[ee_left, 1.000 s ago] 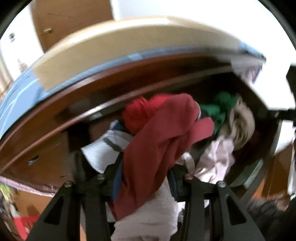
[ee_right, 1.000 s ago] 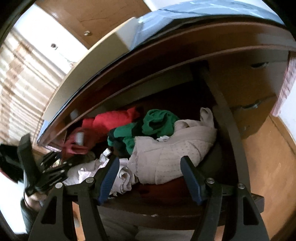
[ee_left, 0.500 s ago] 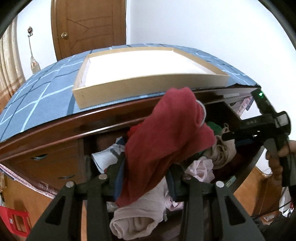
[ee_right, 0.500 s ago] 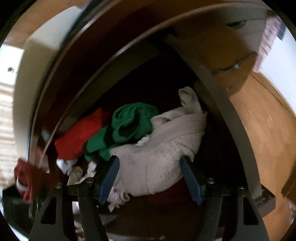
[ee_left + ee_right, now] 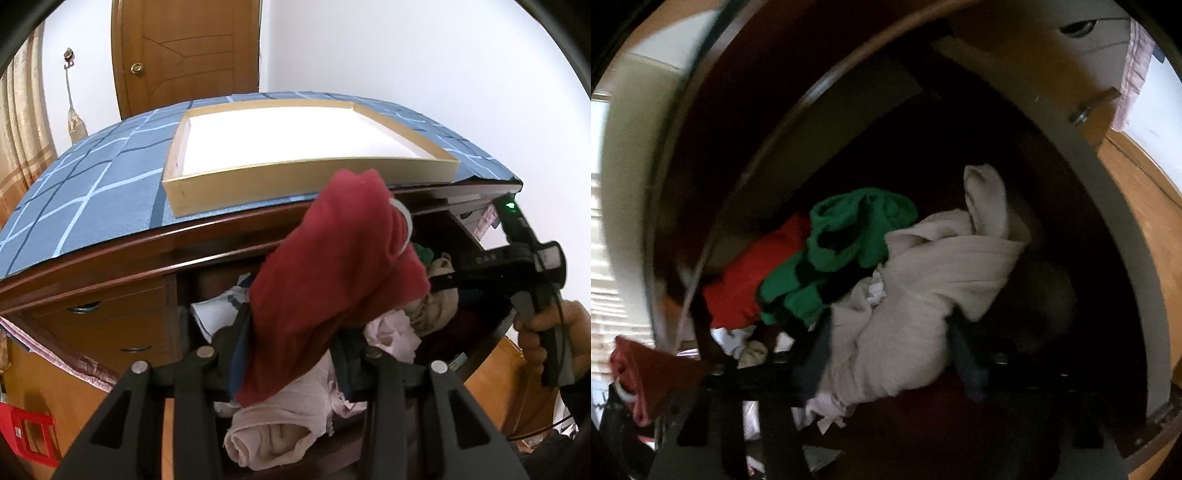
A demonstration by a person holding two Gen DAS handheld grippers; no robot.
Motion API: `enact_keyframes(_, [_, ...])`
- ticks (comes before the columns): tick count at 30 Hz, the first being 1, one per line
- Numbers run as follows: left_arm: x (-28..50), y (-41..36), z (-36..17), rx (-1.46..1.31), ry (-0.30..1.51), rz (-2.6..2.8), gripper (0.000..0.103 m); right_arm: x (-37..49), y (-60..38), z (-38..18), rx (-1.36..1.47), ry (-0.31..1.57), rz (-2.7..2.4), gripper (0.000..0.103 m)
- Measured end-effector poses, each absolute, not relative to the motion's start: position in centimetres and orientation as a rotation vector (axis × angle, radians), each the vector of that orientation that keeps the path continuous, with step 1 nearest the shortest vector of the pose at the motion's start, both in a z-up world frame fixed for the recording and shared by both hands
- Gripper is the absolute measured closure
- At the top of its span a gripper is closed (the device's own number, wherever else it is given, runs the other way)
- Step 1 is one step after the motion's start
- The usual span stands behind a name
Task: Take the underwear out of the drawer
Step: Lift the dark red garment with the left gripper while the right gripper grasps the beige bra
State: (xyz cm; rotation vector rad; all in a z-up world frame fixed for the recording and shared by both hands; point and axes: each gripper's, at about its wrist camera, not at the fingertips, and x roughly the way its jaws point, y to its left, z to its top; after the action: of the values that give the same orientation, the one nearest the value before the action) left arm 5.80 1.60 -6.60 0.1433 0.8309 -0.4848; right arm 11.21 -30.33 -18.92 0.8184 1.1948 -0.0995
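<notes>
My left gripper (image 5: 291,343) is shut on dark red underwear (image 5: 332,277) and holds it up above the open drawer (image 5: 1115,236). The same piece hangs at the lower left of the right wrist view (image 5: 639,373). My right gripper (image 5: 892,350) is down in the drawer with its jaws closing. A beige underwear piece (image 5: 923,295) is bunched between its pads. Green underwear (image 5: 849,236) and a bright red piece (image 5: 757,280) lie behind it. A pale pink piece (image 5: 280,417) lies under my left gripper.
A shallow wooden tray (image 5: 295,177) sits on the blue checked cloth (image 5: 92,184) on top of the dresser. A person's hand (image 5: 546,332) holds the right gripper's handle. Shut drawers (image 5: 110,325) are at the left and a red stool (image 5: 26,432) stands on the floor.
The left gripper rose with the dark red underwear, clear of the drawer. The right gripper sank into the drawer and its jaws closed in on the beige piece, which bunched up.
</notes>
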Motion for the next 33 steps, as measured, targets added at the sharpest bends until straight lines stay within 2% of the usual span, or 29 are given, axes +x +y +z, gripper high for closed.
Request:
enact_keyframes(3, [5.8, 1.7, -6.5, 0.128, 0.831, -0.484, 0.065, 10.0, -30.1, -17.4, 0.784, 1.114, -0.068, 0.067])
enact_keyframes(6, [5.7, 1.5, -6.5, 0.123, 0.836, -0.481, 0.065, 9.5, -29.6, -16.1, 0.683, 1.066, -0.061, 0.068])
enact_keyframes(10, [5.3, 1.4, -6.4, 0.129, 0.833, -0.484, 0.065, 9.8, -30.6, -17.1, 0.773, 1.107, -0.045, 0.064])
enact_keyframes(12, [5.3, 1.4, -6.3, 0.132, 0.83, -0.483, 0.065, 10.3, -30.4, -17.4, 0.813, 1.12, -0.054, 0.048])
enact_keyframes(14, [5.2, 1.4, -6.2, 0.131, 0.829, -0.481, 0.065, 10.9, -30.1, -17.7, 0.829, 1.152, -0.071, 0.038])
enact_keyframes(18, [5.2, 1.5, -6.1, 0.131, 0.828, -0.481, 0.065, 12.3, -29.4, -19.6, 0.812, 1.258, -0.092, 0.025])
enact_keyframes(20, [5.3, 1.5, -6.2, 0.128, 0.831, -0.481, 0.065, 13.1, -29.4, -21.0, 0.809, 1.294, -0.088, 0.024])
enact_keyframes(22, [5.3, 1.5, -6.3, 0.126, 0.832, -0.481, 0.065, 13.2, -29.4, -21.1, 0.824, 1.257, -0.07, 0.028])
enact_keyframes(24, [5.3, 1.6, -6.3, 0.122, 0.834, -0.48, 0.065, 13.2, -29.4, -20.9, 0.803, 1.24, -0.033, 0.052])
enact_keyframes(26, [5.3, 1.7, -6.2, 0.119, 0.831, -0.479, 0.065, 12.6, -29.7, -20.8, 0.806, 1.224, -0.017, 0.059])
enact_keyframes(27, [5.3, 1.7, -6.2, 0.116, 0.831, -0.477, 0.065, 12.3, -29.6, -20.3, 0.782, 1.203, -0.011, 0.062])
enact_keyframes(33, [5.2, 1.7, -6.1, 0.109, 0.828, -0.466, 0.065, 9.7, -29.8, -17.1, 0.717, 1.06, -0.03, 0.064])
